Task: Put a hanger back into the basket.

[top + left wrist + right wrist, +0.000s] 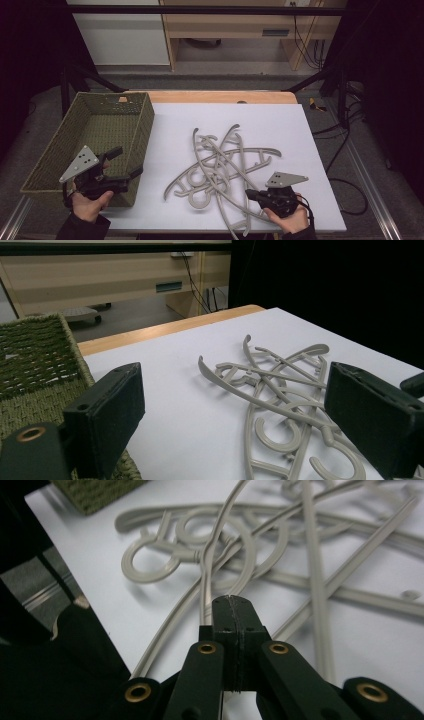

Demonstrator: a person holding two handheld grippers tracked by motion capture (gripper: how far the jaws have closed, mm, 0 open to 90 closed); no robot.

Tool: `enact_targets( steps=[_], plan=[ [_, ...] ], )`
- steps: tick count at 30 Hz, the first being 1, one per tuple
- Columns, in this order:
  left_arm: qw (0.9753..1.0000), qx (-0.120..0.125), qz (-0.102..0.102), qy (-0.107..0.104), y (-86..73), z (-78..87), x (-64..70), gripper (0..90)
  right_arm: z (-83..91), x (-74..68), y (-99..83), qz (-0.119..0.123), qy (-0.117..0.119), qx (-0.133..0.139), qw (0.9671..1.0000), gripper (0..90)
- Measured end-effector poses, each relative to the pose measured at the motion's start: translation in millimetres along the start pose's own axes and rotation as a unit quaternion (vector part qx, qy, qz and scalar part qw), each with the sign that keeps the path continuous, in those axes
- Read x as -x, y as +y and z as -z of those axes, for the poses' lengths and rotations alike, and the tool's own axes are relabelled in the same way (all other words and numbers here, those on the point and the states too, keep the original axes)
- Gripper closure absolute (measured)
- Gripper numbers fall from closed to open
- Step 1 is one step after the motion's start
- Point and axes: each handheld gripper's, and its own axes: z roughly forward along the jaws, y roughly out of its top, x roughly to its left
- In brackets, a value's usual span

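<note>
Dim room; sides of high view fall to near black. White counter (300, 150) is the brightest surface, evenly lit from above, no glare. Grey hangers (220, 165) cast faint, soft shadows. Left gripper view: near jaws slightly soft, hangers (280, 390) fairly sharp. Right gripper view: far hangers (320, 525) blurred, tool (234, 615) in focus, lower left dark.

White worktop (300, 150), tangled pile of grey plastic clothes hangers (222, 167) at centre, olive woven rectangular basket (47, 160) at left edge, left gripper (125, 162) over basket's near right corner, fingers spread, right gripper (248, 192) low at pile's near edge, fingers on a hanger bar.
</note>
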Motion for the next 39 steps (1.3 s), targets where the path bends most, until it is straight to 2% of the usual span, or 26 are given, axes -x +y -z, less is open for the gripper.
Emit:
enact_targets(
  steps=[2, 5, 7, 9, 10, 11, 18, 22, 25, 26, 27, 28, 39],
  plan=[
    [1.0000, -0.001, -0.001, 0.000, -0.1, -0.3, 0.3, 8.8, -7.9, -2.8, -1.2, 0.002, -0.001, -0.023, 0.9997, 90.0],
    [1.0000, -0.003, 0.000, -0.001, -0.7, -1.6, 1.3, 8.8, -16.7, -4.3, -1.9, 0.003, 0.004, -0.037, 0.9993, 90.0],
    [1.0000, -0.005, -0.001, -0.002, -1.3, -2.9, 1.9, 8.8, -28.0, -8.2, -2.1, 0.005, -0.001, -0.065, 0.9979, 90.0],
    [1.0000, -0.007, -0.001, -0.003, -1.7, -4.2, 2.4, 8.8, -30.5, -8.4, -1.9, 0.011, 0.002, -0.070, 0.9975, 90.0],
    [0.9999, -0.010, -0.003, -0.005, -2.2, -5.4, 3.5, 8.8, -37.8, -9.7, -0.7, 0.012, -0.010, -0.085, 0.9963, 90.0],
    [0.9999, -0.010, -0.004, -0.005, -2.3, -5.8, 4.0, 8.8, -39.8, -8.5, -0.5, 0.018, -0.009, -0.089, 0.9959, 90.0],
    [0.9999, -0.014, -0.006, -0.005, -2.9, -7.6, 5.0, 8.9, -50.9, -7.2, -1.8, 0.018, -0.013, -0.121, 0.9924, 90.0],
    [0.9998, -0.016, -0.007, -0.006, -3.3, -8.4, 5.6, 8.9, -52.5, -6.5, -2.4, 0.013, -0.015, -0.123, 0.9922, 90.0],
    [0.9998, -0.017, -0.007, -0.007, -3.7, -9.3, 6.2, 8.9, -53.6, -7.0, -2.5, 0.015, -0.008, -0.125, 0.9920, 90.0],
    [0.9998, -0.018, -0.007, -0.007, -3.8, -9.6, 6.3, 8.9, -54.4, -7.6, -2.4, 0.023, -0.004, -0.127, 0.9916, 90.0],
    [0.9998, -0.019, -0.007, -0.008, -4.1, -10.1, 6.5, 8.9, -55.1, -11.7, -1.0, 0.011, 0.002, -0.132, 0.9912, 90.0],
    [0.9998, -0.019, -0.008, -0.008, -4.2, -10.2, 6.6, 8.9, -57.0, -11.8, -1.5, 0.023, 0.007, -0.126, 0.9917, 90.0],
    [0.9996, -0.022, -0.011, -0.012, -5.0, -13.1, 10.3, 8.9, -65.5, -22.4, 0.6, 0.031, 0.026, -0.135, 0.9900, 90.0]
  ],
)
